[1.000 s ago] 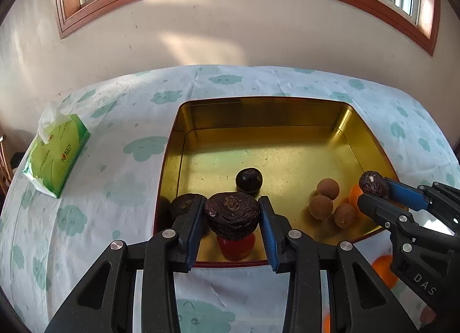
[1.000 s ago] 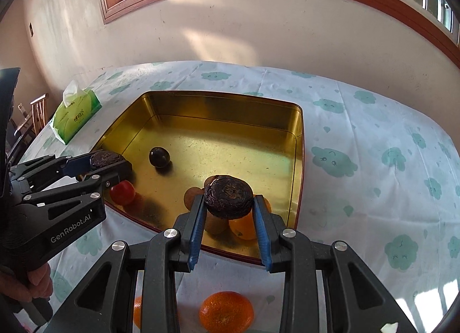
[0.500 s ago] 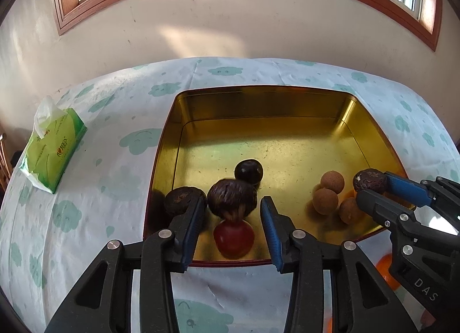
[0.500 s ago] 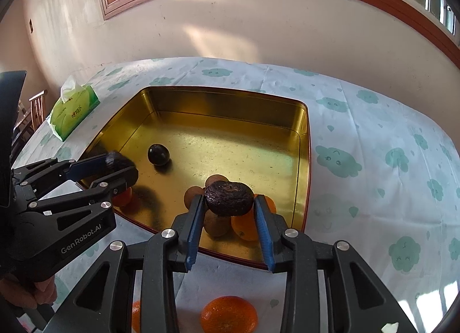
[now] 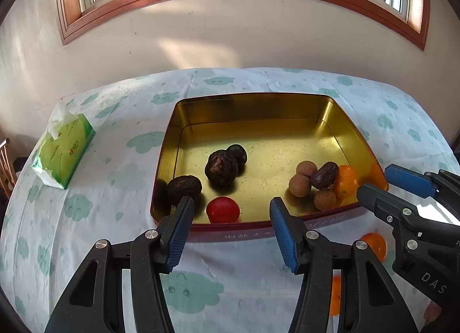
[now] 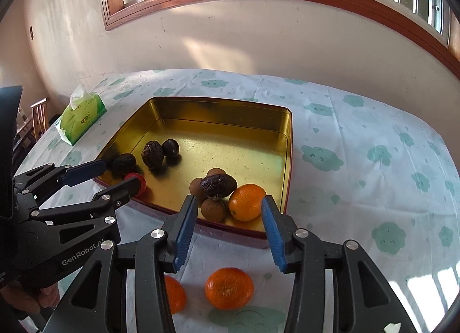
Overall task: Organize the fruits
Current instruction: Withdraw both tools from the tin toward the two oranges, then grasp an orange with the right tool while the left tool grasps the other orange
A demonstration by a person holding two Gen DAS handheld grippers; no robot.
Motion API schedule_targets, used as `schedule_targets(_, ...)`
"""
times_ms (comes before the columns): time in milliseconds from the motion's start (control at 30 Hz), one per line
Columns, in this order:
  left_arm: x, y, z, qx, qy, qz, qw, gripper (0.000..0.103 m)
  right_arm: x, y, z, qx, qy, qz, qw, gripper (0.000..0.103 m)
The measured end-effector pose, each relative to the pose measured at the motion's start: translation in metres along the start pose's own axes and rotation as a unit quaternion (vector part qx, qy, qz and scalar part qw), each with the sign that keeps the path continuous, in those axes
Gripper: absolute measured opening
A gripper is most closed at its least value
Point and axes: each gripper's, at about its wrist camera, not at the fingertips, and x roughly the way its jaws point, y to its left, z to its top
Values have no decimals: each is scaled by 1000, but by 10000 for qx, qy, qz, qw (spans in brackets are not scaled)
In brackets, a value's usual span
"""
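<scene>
A gold tin tray holds the fruit. On its left side lie three dark wrinkled fruits and a red fruit. On its right side lie brown longans, one dark wrinkled fruit and an orange. My left gripper is open and empty at the tray's near rim. My right gripper is open and empty just short of the rim.
Two oranges lie on the cloud-print tablecloth in front of the tray; one also shows in the left wrist view. A green tissue pack sits at the left. A wall stands behind the table.
Both grippers opened and let go of their dark wrinkled fruits, which now lie in the tray. Both grippers drew back toward the near rim.
</scene>
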Motion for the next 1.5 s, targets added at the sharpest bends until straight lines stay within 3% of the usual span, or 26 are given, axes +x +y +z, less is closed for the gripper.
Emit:
schedule_targets(367,-37,-4,-57,-58,114,41,9999,56,-39,-11,-58,126,110,-171,9997,44)
schedule_targets(667,-34,-10,-110,-172,446,0,9989,56,-30,-13,-107,323,521,-56,9981,45)
schedule_targets(1100,-29,-6,-118,-280,261,-16,9993,61,6,-1,-81,85,460,-182,9987,49)
schedule_targets(1267,-27,-6,-116,-314,223,13,9993,62,14,5,-75,-106,362,-270,9989,39)
schedule_targets(1500,-27,-11,-116,-257,238,-49,9994,62,8,-1,-80,-59,290,-290,9991,37)
